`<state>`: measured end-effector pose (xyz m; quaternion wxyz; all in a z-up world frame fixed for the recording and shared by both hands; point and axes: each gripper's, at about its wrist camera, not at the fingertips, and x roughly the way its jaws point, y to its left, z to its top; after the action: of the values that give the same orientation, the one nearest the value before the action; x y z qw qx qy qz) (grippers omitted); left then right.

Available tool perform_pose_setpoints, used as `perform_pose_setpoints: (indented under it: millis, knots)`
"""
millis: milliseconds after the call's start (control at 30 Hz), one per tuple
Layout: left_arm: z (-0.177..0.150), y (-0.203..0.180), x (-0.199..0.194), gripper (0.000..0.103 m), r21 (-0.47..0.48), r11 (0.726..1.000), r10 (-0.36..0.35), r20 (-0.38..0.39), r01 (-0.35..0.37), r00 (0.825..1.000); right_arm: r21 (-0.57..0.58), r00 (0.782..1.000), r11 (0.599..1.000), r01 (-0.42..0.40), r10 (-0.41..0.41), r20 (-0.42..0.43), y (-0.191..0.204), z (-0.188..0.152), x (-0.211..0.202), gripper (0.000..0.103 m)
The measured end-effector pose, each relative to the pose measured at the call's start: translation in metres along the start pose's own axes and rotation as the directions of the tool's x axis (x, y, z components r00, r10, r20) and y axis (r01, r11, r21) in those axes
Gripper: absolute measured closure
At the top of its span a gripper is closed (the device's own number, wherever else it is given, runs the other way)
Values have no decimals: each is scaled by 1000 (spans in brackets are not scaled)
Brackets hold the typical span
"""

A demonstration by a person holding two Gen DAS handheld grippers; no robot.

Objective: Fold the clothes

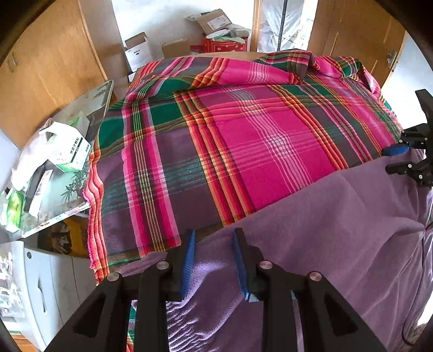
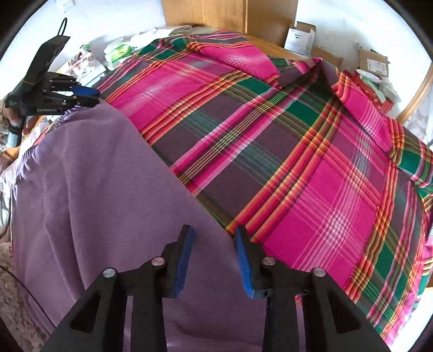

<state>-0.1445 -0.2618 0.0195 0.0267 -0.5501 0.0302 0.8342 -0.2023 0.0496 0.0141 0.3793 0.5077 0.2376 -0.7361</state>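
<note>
Open cardboard boxes [image 1: 211,23] by the wall, wooden cabinets [image 1: 46,67], red box [image 1: 224,44] — white-green carton [image 1: 71,150] on cluttered side table [image 1: 89,108]

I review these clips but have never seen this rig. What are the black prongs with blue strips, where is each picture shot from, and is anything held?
The prongs are hand-held grippers, one per hand, each carrying a camera looking along its fingers. One picture is from the left gripper, the other from the right gripper. A plaid cloth covers the surface; a purple garment lies over its near edge. Both grippers' fingers stand apart over the purple garment, so nothing is clamped.
</note>
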Motion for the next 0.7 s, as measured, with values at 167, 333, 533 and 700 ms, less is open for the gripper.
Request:
perform_pose_setpoints:
  millis: [167, 333, 533, 700]
  knots:
    - [0, -11, -2, 100, 47, 999, 21, 0, -21, 1000, -29, 999, 998, 54, -54, 1, 11, 3, -2, 97]
    - [1, -7, -12, 101, 10, 999, 42, 39, -42, 998, 23, 993, 995, 94, -96, 71, 6, 8, -15, 97]
    - [11, 5, -20, 101, -55, 995, 83, 95, -78, 992, 73, 977, 985, 154, -163, 135, 1, 19, -25, 97]
    - [19, 18, -16, 102, -101, 991, 92, 99, -82, 991, 110, 967, 974, 198, -212, 138, -9, 36, -16, 97]
